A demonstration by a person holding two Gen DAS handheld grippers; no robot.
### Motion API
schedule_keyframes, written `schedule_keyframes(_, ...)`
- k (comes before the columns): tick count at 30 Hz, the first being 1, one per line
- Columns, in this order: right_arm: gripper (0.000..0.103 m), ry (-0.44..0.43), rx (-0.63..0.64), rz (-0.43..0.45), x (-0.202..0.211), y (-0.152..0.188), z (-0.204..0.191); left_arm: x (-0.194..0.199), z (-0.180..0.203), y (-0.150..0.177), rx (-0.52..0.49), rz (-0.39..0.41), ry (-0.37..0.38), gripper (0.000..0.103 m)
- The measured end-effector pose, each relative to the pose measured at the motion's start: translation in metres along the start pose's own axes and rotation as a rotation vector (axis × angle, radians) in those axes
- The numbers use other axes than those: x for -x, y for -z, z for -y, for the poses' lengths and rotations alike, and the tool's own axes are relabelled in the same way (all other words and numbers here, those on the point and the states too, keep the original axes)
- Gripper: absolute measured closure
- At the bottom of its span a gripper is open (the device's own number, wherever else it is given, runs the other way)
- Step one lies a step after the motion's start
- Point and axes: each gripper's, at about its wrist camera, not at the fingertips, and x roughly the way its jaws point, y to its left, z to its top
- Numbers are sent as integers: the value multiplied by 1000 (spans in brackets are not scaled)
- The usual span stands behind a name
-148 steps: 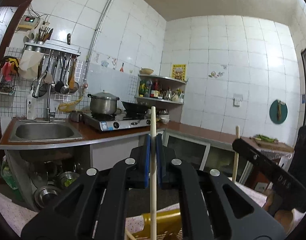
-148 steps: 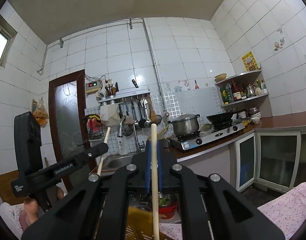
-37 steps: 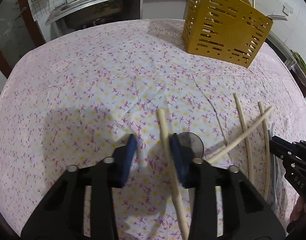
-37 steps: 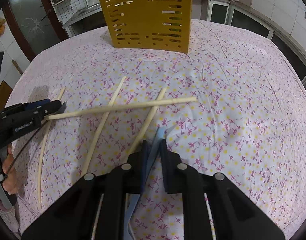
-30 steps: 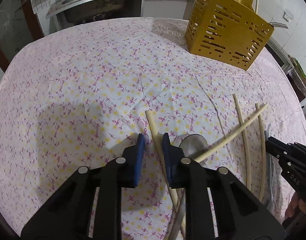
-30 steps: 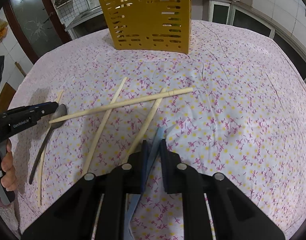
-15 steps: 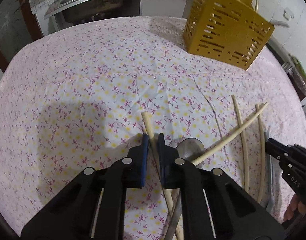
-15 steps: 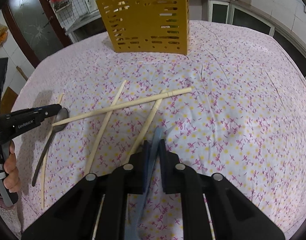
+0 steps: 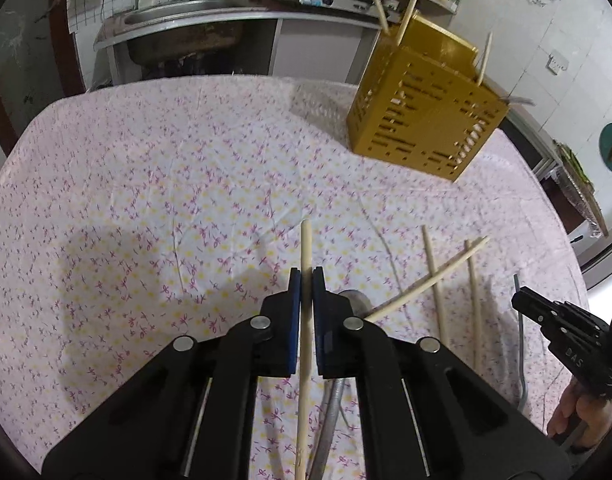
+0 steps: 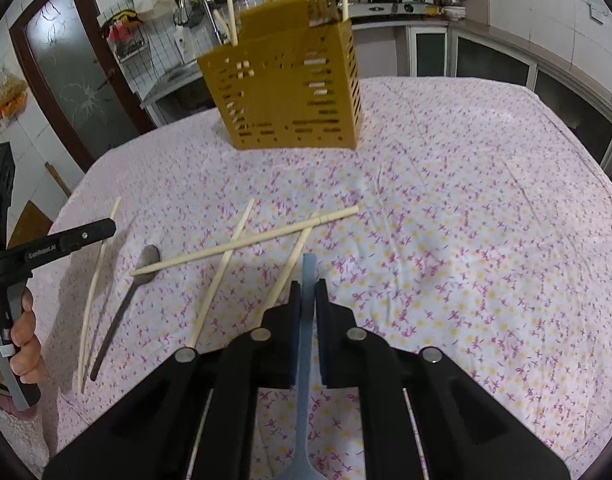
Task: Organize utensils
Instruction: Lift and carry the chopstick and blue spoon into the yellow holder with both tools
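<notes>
The left gripper [image 9: 306, 280], whose jaws stood apart around a chopstick [image 9: 304, 248] a second ago, has now clamped on it and raised its far end off the flowered tablecloth [image 9: 145, 184]; the stick runs straight out between the blue pads. The right gripper [image 10: 308, 292] stays clamped on a pale blue handle [image 10: 308, 268], probably a plastic spoon or spatula, though its head is mostly out of frame. Both have tipped up towards the yellow slotted utensil holder [image 10: 281, 92], which already has several chopsticks standing in it. So both pickups look complete, and carrying to the holder comes next. Nearer than the holder, three chopsticks [image 10: 245, 242] lie crossed on the cloth, with a metal spoon [image 10: 147, 258] to their left.
</notes>
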Motion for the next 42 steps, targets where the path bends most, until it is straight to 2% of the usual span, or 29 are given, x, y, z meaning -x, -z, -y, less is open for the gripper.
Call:
schedule_keyframes(5, 96, -7, -17, 95, 17, -5, 2, 17, 5, -3, -3, 80, 40, 99)
schedule_keyframes(12, 96, 13, 10, 257, 42, -11, -2, 54, 4, -4, 7, 300, 115, 99)
schedule_keyframes(17, 96, 12, 34, 331, 51, -14, -5, 64, 9, -7, -10, 376, 159, 99)
schedule_keyframes(36, 96, -6, 42, 432, 61, -55, 8, 54, 43, -43, -77, 428, 218, 99)
schedule_keyframes(42, 96, 9, 50, 479, 67, -87, 6, 60, 66, -77, -128, 487, 209, 99)
